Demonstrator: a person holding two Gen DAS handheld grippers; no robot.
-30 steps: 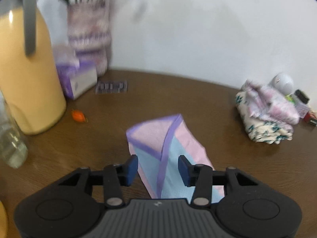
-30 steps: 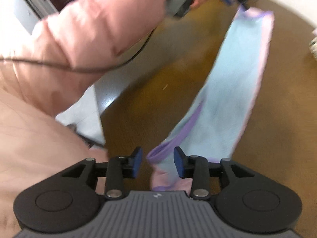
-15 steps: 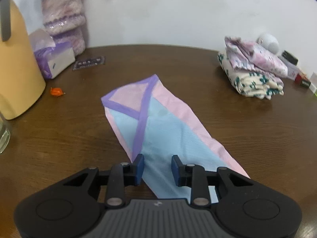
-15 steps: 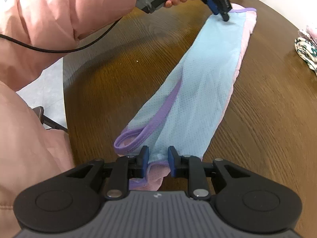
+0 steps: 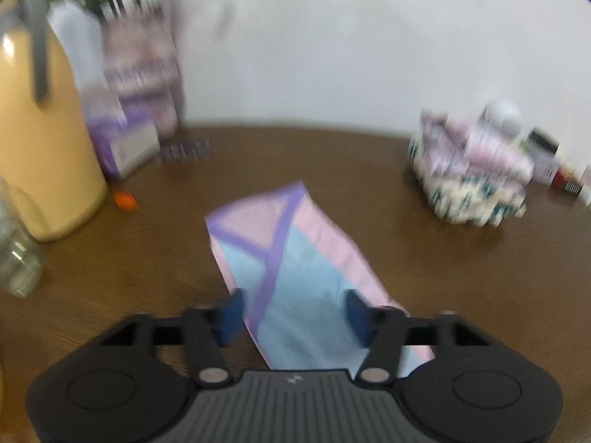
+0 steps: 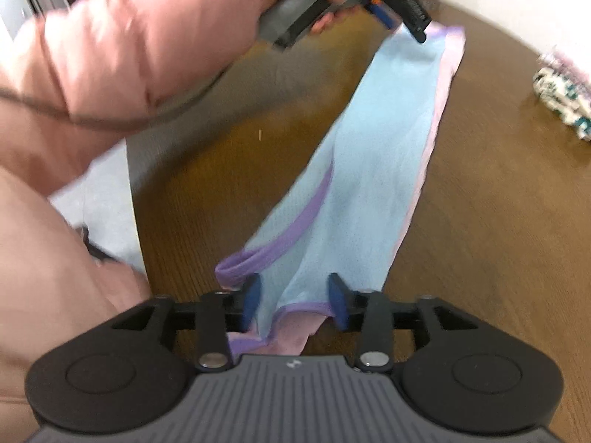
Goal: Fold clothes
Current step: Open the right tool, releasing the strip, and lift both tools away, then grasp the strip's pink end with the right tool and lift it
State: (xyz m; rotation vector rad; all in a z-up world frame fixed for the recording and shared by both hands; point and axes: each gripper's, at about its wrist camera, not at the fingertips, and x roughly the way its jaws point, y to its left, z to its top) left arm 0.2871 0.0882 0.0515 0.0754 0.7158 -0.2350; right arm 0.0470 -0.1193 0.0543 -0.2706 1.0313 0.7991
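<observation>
A light blue and pink garment with purple trim [image 6: 373,170] lies stretched in a long strip on the brown round table [image 6: 498,221]. In the left wrist view the garment [image 5: 295,277] runs away from me, its far end folded over. My left gripper [image 5: 295,313] is open, jaws wide apart over the garment's near end. It also shows in the right wrist view [image 6: 402,22], held above the far end. My right gripper [image 6: 295,299] is open over the other end of the garment.
A pile of folded clothes [image 5: 472,181] sits at the table's far right. At the left stand a yellow jug [image 5: 40,140], a glass jar [image 5: 18,258], a tissue box [image 5: 125,144], a flower vase [image 5: 144,74] and a small orange object [image 5: 123,199]. The person's pink sleeve [image 6: 129,66] crosses the left.
Both grippers have opened and let go of the garment, which now lies on the table. The left gripper has lifted up and tilted; both views are motion-blurred.
</observation>
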